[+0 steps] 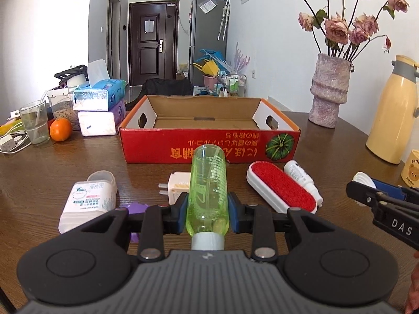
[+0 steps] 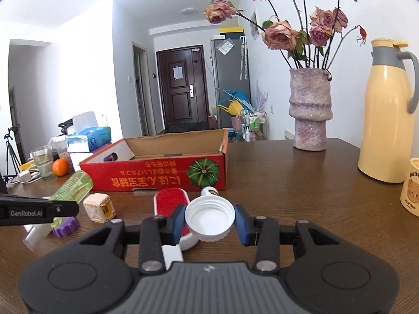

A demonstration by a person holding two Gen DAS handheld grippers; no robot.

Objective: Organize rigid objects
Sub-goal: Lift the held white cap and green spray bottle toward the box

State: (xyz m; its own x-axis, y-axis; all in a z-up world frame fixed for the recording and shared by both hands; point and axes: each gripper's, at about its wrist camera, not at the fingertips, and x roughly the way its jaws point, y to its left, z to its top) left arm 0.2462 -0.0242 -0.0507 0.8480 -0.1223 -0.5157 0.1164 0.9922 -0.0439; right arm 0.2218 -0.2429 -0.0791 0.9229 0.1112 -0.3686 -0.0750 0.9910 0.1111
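My left gripper (image 1: 208, 214) is clamped as tight as it goes around a clear green bottle (image 1: 208, 191), blue pads pressing both flanks; the bottle points away from me toward twelve o'clock with its white cap (image 1: 208, 242) nearest the camera, and it is lifted clear of the brown table (image 1: 78, 162). My right gripper (image 2: 209, 221) is closed down on a wide white lid (image 2: 209, 218), pads against its ribbed rim at nine and three o'clock, hollow side facing me; from the left wrist view that same gripper shows at three o'clock with the lid in its tips. The red cardboard box (image 1: 209, 144) sits at twelve o'clock ahead of the left gripper, open-topped, with nothing visible inside it. Just short of the box lie a white plug adapter (image 1: 176, 183), a red-faced lint brush (image 1: 284, 191) at about two o'clock, and a small white bottle (image 1: 301, 178) touching the brush's far side. At nine o'clock a white container (image 1: 86, 201) lies on its side, and a purple item (image 1: 136, 208) peeks out beside my left finger; I cannot tell what it is. Off toward ten o'clock stand tissue packs (image 1: 99, 104), a glass (image 1: 35, 121) and an orange (image 1: 60, 129); at one o'clock a pink vase (image 1: 328, 91) of dried roses, and at three o'clock a cream thermos (image 1: 392, 110).
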